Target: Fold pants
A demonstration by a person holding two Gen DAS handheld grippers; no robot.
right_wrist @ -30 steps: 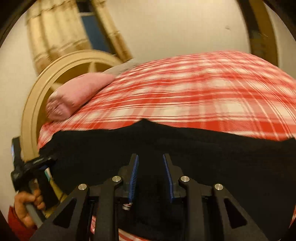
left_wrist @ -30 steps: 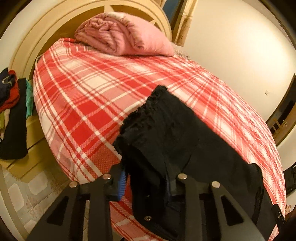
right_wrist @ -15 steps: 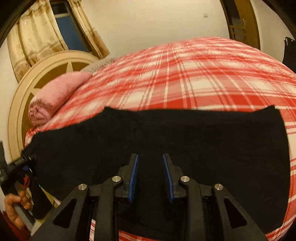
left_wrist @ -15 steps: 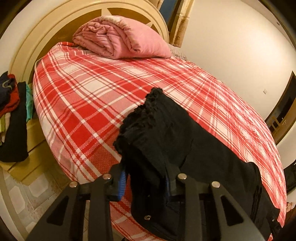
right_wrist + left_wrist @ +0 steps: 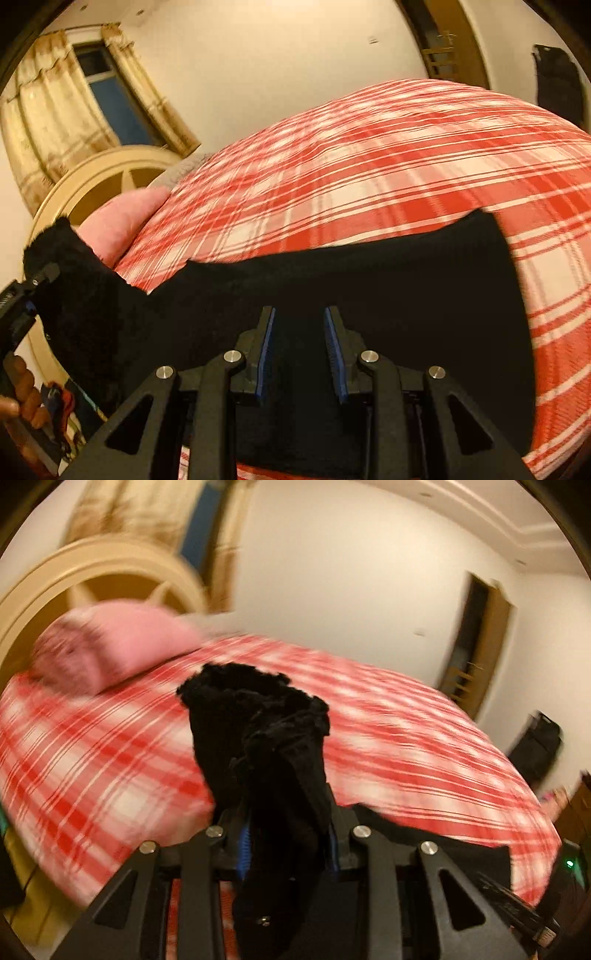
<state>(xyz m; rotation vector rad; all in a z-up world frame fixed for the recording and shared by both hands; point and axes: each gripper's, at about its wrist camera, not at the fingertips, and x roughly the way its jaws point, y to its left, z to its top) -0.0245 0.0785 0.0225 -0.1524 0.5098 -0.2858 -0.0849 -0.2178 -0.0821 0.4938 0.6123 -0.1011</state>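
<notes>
Along the near edge of the bed, one pair of black pants is stretched out sideways over the red-and-white plaid sheet. Fabric looks thick and kinda fuzzy, with a ragged, frayed-looking end.

That frayed end is bunched up and lifted off the sheet, pinched between the blue pads of the left hand-held gripper. It sticks up in a crumpled clump past the fingers in the left wrist view, and a small metal snap or rivet shows lower down on the cloth. From the right wrist view you can see the same gripper at the far left edge, with a person's hand around its handle.

The right hand-held gripper has the other part of the pants between its two blue pads, which sit a bit apart; can't tell if they're actually squeezing the cloth, everything there is just black.

One pink rolled blanket or pillow sits at the head end, by the round cream headboard. No containers anywhere.
</notes>
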